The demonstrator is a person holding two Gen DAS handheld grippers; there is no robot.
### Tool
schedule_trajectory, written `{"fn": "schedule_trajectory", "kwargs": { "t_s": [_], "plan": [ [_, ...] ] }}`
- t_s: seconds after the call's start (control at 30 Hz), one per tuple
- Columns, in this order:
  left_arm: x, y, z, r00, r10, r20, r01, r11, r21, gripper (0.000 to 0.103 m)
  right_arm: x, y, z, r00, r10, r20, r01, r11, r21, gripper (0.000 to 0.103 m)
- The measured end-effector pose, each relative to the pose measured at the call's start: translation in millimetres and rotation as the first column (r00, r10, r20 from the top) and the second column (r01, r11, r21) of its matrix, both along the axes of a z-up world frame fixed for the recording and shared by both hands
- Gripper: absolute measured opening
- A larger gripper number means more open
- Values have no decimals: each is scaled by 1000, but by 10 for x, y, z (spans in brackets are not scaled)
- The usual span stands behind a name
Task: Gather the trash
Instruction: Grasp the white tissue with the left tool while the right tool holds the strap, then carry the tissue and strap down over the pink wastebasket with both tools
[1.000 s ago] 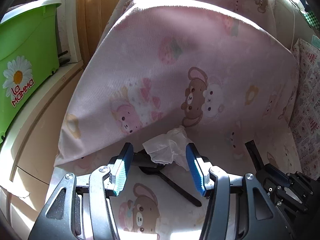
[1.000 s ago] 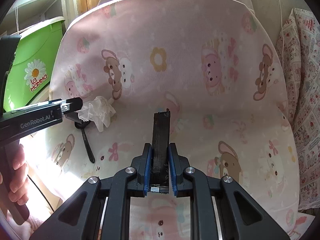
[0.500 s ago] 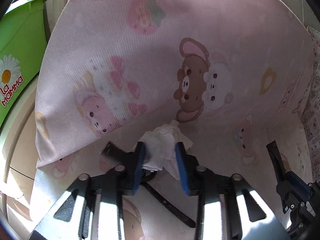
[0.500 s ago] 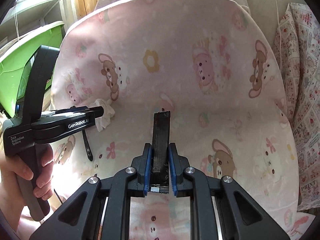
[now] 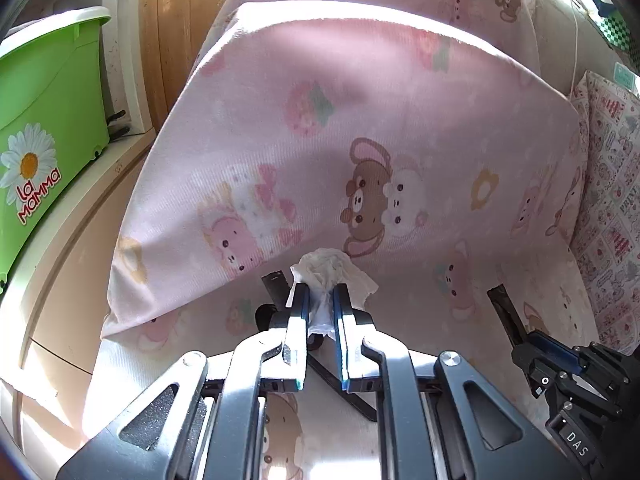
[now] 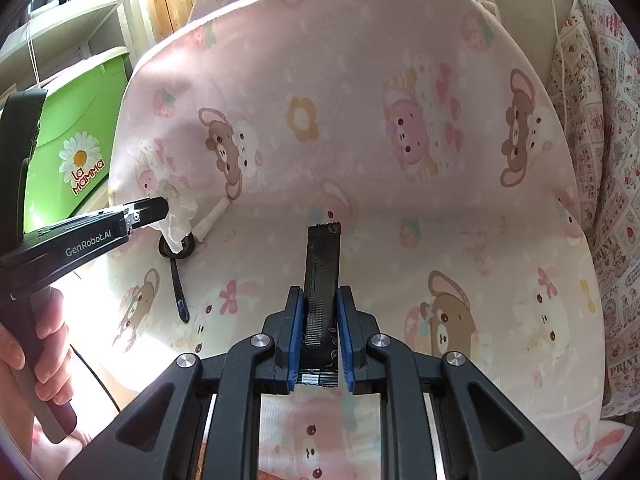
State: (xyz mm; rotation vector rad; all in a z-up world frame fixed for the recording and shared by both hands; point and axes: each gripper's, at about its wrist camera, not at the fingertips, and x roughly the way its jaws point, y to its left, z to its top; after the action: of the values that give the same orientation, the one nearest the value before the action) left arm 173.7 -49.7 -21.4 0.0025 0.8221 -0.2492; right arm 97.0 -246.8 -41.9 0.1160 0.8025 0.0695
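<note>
You have a pink cartoon-print bed sheet under everything; on its left lie a black plastic spoon and a small white stick.

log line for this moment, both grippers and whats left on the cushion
left gripper: closing on tissue | right gripper: shut on black wrapper | black spoon: on cushion

The left tool points forward and steeply downward, its jaws closing, with a crumpled white tissue pressed between the pads. In the right wrist view the person's left hand wraps its handle at 8 o'clock. The right tool points down at a similar slant, clamped on a black wrapper strip.
</note>
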Motion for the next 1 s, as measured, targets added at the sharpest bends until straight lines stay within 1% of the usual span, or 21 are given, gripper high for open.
{"fn": "schedule_trajectory", "kwargs": {
  "t_s": [0.23, 0.3, 0.33, 0.5, 0.67, 0.7, 0.77, 0.8, 0.93, 1.0],
  "plan": [
    [-3, 265, 94, 999, 26, -46, -31, 992, -123, 11, -32, 73, 7, 999, 38, 10, -38, 999, -4, 18],
    [-39, 311, 195, 998, 52, -37, -57, 988, -144, 11, -32, 92, -5, 999, 45, 2, -45, 999, 5, 18],
    [-55, 342, 212, 998, 50, -33, -55, 987, -150, 11, -26, 85, -9, 999, 47, -5, -47, 999, 17, 18],
    [-133, 424, 250, 998, 45, -33, -50, 986, -159, 11, -14, 53, -40, 999, 44, -29, -41, 996, 73, 18],
    [-238, 507, 243, 997, 49, -57, -58, 985, -165, 11, -56, 105, -6, 998, 67, -11, -67, 997, 47, 18],
    [-265, 518, 250, 997, 64, -50, -71, 985, -156, 11, -73, 123, 3, 997, 73, -8, -73, 997, 37, 18],
    [-350, 562, 285, 989, 146, -3, -145, 983, -112, 11, -115, 161, 10, 997, 83, -2, -83, 996, 17, 18],
    [-380, 577, 304, 987, 159, 11, -157, 982, -104, 11, -134, 177, 14, 996, 86, -1, -86, 996, 8, 18],
    [-465, 652, 368, 990, 141, 5, -139, 979, -148, 12, -207, 200, 32, 996, 87, -10, -87, 996, 18, 18],
    [-533, 653, 397, 991, 134, 14, -131, 982, -140, 11, -270, 202, 74, 996, 87, -21, -86, 995, 50, 18]
  ]
}}
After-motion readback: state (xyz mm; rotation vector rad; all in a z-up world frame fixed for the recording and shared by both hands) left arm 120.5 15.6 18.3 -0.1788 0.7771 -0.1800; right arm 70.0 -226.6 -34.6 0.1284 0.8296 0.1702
